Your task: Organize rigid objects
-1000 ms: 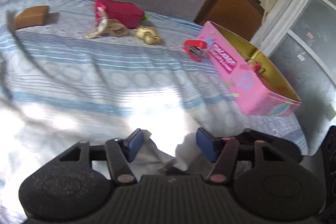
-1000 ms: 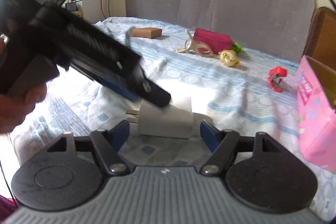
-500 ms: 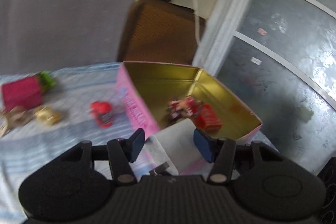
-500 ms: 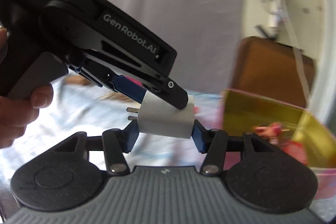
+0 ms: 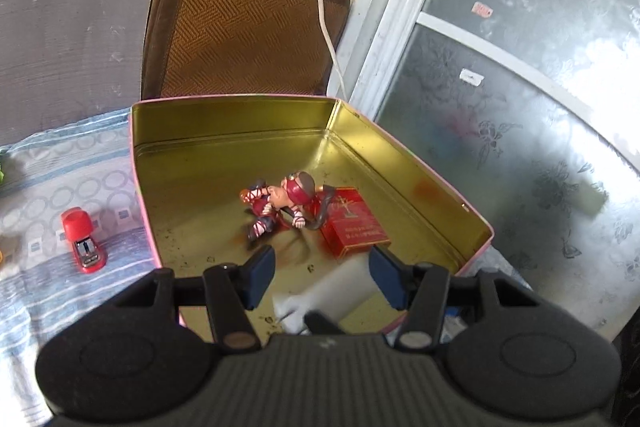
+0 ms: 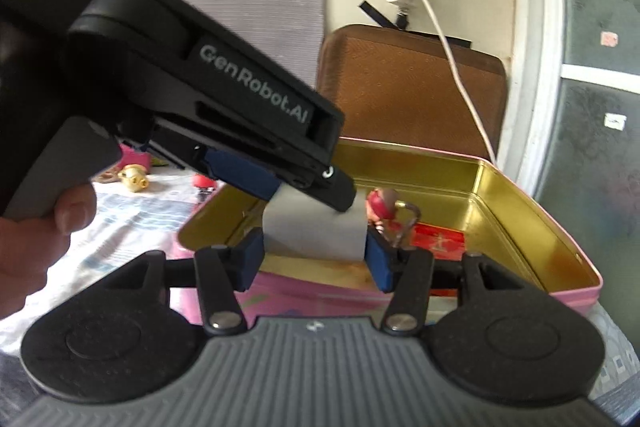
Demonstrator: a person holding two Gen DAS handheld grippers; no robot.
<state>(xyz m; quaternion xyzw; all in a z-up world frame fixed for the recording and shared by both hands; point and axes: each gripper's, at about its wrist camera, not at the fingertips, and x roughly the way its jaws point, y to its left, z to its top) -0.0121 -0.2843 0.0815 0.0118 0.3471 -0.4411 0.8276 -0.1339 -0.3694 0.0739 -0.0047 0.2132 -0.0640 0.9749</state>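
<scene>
Red stapler (image 5: 84, 241) on the bed (image 5: 48, 167), left of the pink tin (image 5: 408, 163). White charger (image 6: 316, 227) above the tin's near edge, clamped by both the left tool (image 6: 308, 193) and right tool (image 6: 314, 259). Figurine (image 5: 280, 205) and red box (image 5: 352, 221) inside.

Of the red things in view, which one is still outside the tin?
The small red stapler, lying on the blue patterned cloth left of the pink tin. The red packet and the red-clad figurine already lie inside it.
</scene>
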